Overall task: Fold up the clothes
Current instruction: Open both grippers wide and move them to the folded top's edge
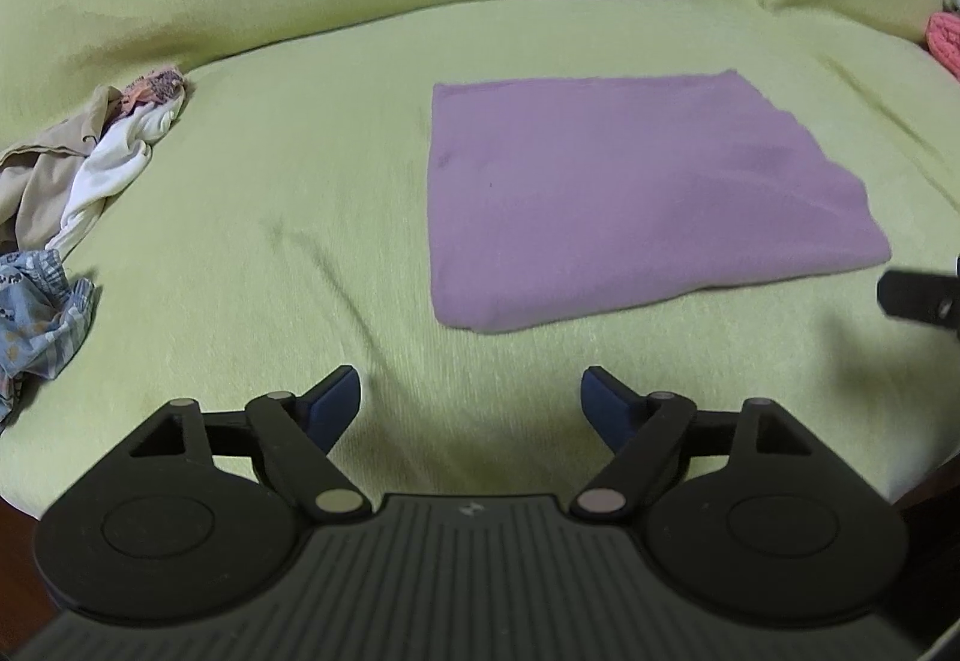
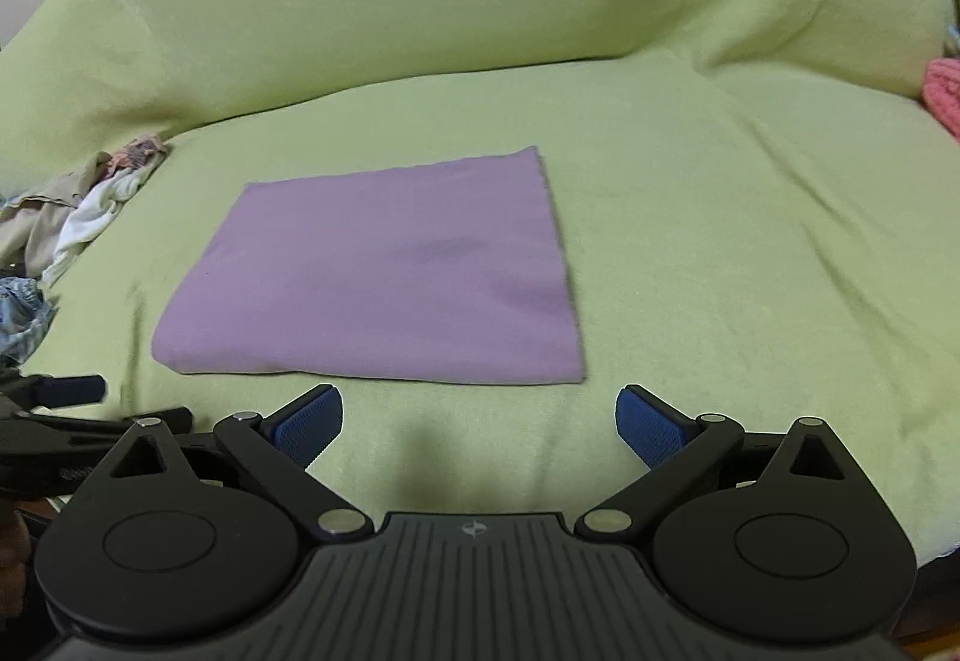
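The purple cloth [image 2: 384, 271] lies flat on the green cover [image 2: 720, 241] as a neat rectangle with a rounded, doubled near edge, so it reads as already folded at least once; that fits either a finished piece awaiting removal or one paused between folds, and the pictures do not settle which. Both tongs hang just short of its near edge, neither touching it. The right tongs [image 2: 479, 421] stand wide and hold nothing, with the cloth straight ahead and a little to their left, its near right corner just beyond the right pad. The left tongs [image 1: 471, 403] are also wide and hold nothing; from them the cloth sits ahead and to the right, its near left corner closest. That spacing puts one tool near each near corner, which would suit a two-handed grip along that edge, though it suits a release equally well. Far to the left of the left tongs a heap [image 1: 90, 151] of crumpled beige, white and patterned garments rests against the cover's back rise, with a blue printed piece [image 1: 42, 313] nearer, presumably kept aside so the middle is free for flat work. A pink knit [image 2: 942, 91] shows at the far right edge.
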